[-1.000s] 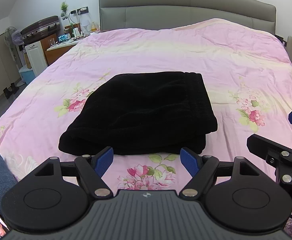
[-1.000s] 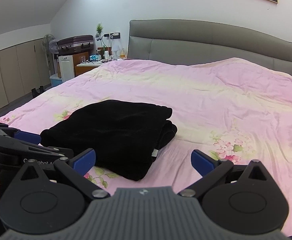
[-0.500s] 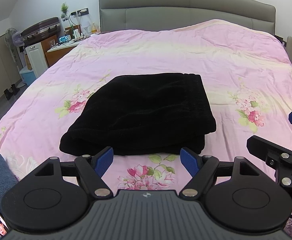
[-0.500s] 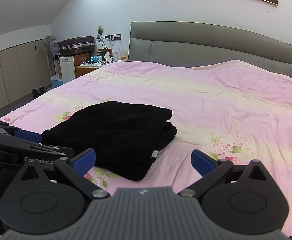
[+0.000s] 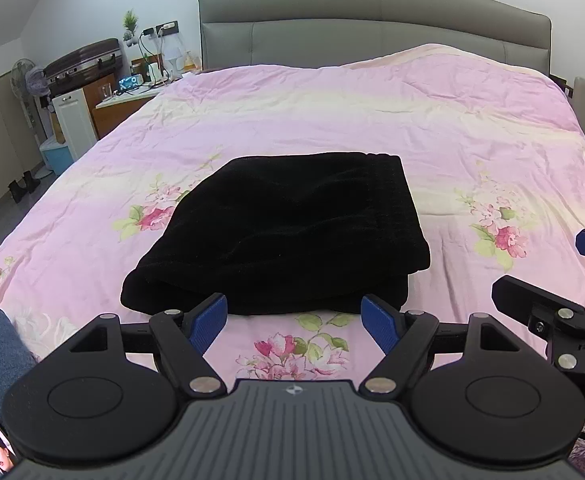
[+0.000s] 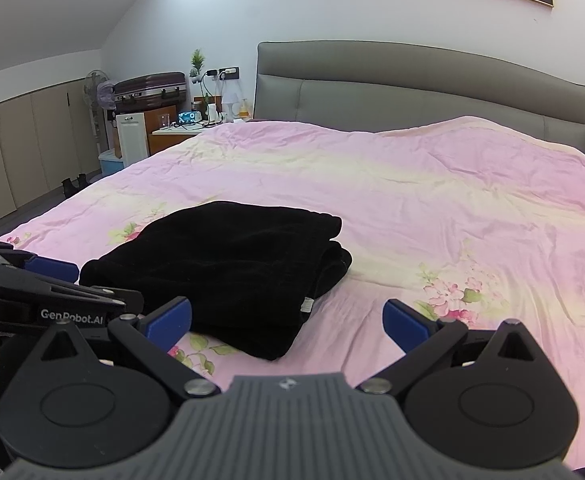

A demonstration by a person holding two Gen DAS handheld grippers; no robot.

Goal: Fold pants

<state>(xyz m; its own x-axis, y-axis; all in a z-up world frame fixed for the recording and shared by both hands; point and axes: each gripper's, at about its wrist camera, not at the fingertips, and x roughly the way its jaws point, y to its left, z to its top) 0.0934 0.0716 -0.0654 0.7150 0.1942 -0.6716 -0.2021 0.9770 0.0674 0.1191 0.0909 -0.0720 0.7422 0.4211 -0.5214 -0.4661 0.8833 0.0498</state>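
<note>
Folded black pants dead ahead of the left tongs, off to the left of the right ones.

The pants (image 5: 280, 232) lie as a thick folded bundle on the pink floral bed (image 5: 372, 120), near its foot edge, looking already folded down in layers. The left tongs (image 5: 294, 316) hang just short of the bundle's near edge, fingers spread apart and holding nothing, squared up to it. The right tongs (image 6: 288, 320) are also spread and empty, with the pants (image 6: 228, 264) lying ahead and to their left, the stacked fold edges facing them. The bundle's longer side seems to run away toward the headboard (image 5: 372, 20). I'd judge the left tongs the nearer pair; any final tidy-up would fall to them.
</note>
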